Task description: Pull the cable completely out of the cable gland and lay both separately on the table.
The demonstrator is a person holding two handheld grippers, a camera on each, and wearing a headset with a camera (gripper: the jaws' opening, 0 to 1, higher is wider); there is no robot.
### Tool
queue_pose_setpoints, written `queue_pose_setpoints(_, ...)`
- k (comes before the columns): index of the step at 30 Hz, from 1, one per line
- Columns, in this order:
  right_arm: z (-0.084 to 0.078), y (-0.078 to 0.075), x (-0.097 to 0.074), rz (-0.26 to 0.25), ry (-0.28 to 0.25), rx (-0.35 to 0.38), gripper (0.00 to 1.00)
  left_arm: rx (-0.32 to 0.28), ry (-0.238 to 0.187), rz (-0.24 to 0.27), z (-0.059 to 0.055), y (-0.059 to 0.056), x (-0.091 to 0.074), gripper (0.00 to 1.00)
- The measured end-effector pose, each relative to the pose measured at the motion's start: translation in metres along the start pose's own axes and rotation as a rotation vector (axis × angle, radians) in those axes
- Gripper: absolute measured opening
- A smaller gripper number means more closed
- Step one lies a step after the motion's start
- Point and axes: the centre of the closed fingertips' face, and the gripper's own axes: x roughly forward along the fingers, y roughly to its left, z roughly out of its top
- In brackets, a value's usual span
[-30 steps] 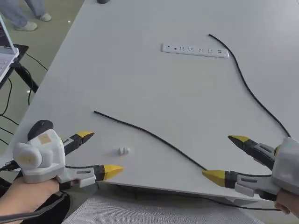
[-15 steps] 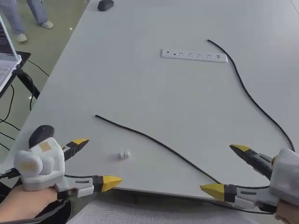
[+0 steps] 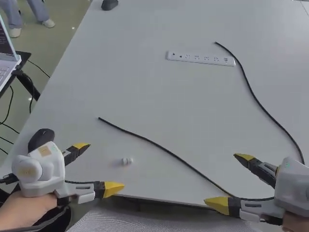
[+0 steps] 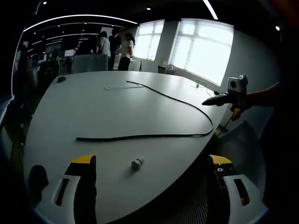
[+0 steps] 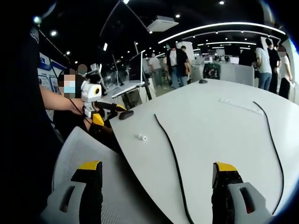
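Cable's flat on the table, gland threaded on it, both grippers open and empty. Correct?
Not quite: the gland is not on the cable. It lies by itself on the table with a clear gap to the cable, as the head view shows. The rest holds: the cable lies flat, and the left gripper and right gripper are open and empty.

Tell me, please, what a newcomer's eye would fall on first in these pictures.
A long thin black cable snakes across the pale grey table, and a small white cable gland lies apart from it near the front edge. The yellow-tipped left gripper and right gripper hover open at that edge, holding nothing.
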Motion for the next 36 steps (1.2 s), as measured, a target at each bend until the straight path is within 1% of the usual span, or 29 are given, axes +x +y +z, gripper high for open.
queue_pose_setpoints(5, 0.001, -0.001, -0.001, -0.002, 0.0, 0.01, 0.99, -0.001, -0.011, 0.004, 0.004, 0.0, 0.001, 0.98)
queue_pose_setpoints(9, 0.002, -0.002, -0.001, -0.004, -0.004, 0.016, 0.99, -0.003, -0.011, 0.006, 0.003, 0.003, 0.002, 0.99)
queue_pose_setpoints(12, 0.0, -0.002, 0.0, -0.002, 0.002, 0.018, 0.99, -0.004, -0.003, 0.005, 0.001, 0.004, 0.002, 0.99)
queue_pose_setpoints(15, -0.002, -0.002, 0.0, 0.002, 0.004, 0.022, 0.99, -0.005, -0.007, 0.004, 0.003, 0.005, 0.003, 0.99)
queue_pose_setpoints(23, -0.007, -0.004, 0.001, -0.002, 0.026, 0.018, 0.99, -0.001, 0.001, -0.004, 0.001, 0.007, 0.007, 0.98)
queue_pose_setpoints(29, -0.007, -0.007, 0.001, -0.007, 0.03, 0.018, 0.99, -0.002, 0.001, -0.006, 0.002, 0.009, 0.009, 0.98)
queue_pose_setpoints(33, -0.007, -0.006, 0.003, -0.003, 0.035, 0.017, 0.99, -0.001, -0.004, 0.001, 0.002, 0.011, 0.01, 0.99)
queue_pose_setpoints(36, -0.008, -0.005, 0.003, 0.0, 0.04, 0.011, 0.99, -0.005, -0.004, 0.001, 0.002, 0.011, 0.009, 0.98)
